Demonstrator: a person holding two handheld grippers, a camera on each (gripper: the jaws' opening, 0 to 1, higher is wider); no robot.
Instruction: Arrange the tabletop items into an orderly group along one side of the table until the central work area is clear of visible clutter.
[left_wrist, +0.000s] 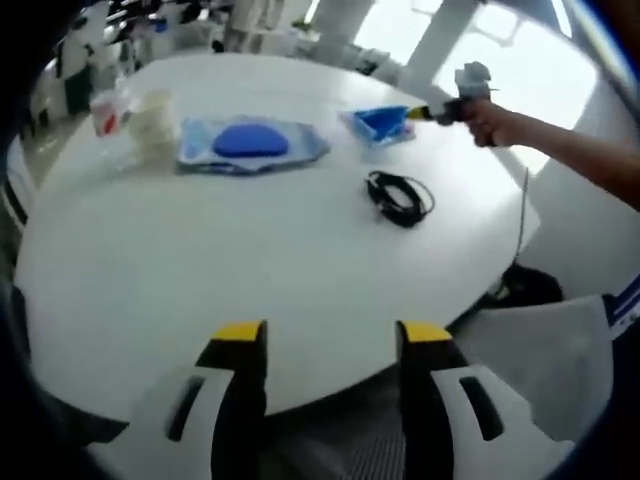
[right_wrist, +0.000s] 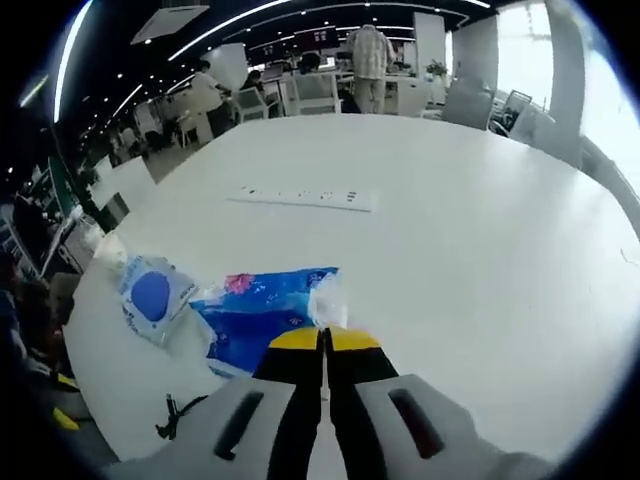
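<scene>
Right claw (right_wrist: 322, 345) is pinched tight on the edge of the blue plastic packet (right_wrist: 262, 312), jaws touching w/ no gap, likely so the thin wrapper can be dragged or lifted w/o slipping. From the left gripper view the same claw (left_wrist: 420, 113) sits at the packet (left_wrist: 380, 122) on the far side of the white tabletop (left_wrist: 250, 290), w/ the person's hand (left_wrist: 485, 118) behind it. Left claw (left_wrist: 332, 335) hangs over the near tabletop edge, jaws spread apart w/ nothing between them, prob. waiting its turn. Relative to the packet: the bagged blue pad (left_wrist: 248, 143) lies just beside it, then a pale cup (left_wrist: 152, 122) and a clear cup w/ red label (left_wrist: 108, 110) beyond the pad, so these already form a rough row along that far side. The black cable coil (left_wrist: 398, 196) lies near the packet but toward the tabletop middle, apart from the row; judged the stray item left. In the right gripper view the pad (right_wrist: 152, 296) is beside the packet, cable (right_wrist: 178, 414) near it, and a white power strip (right_wrist: 305, 197) well apart toward the middle. Task seems partway: packet needs nudging into line, then cable.
</scene>
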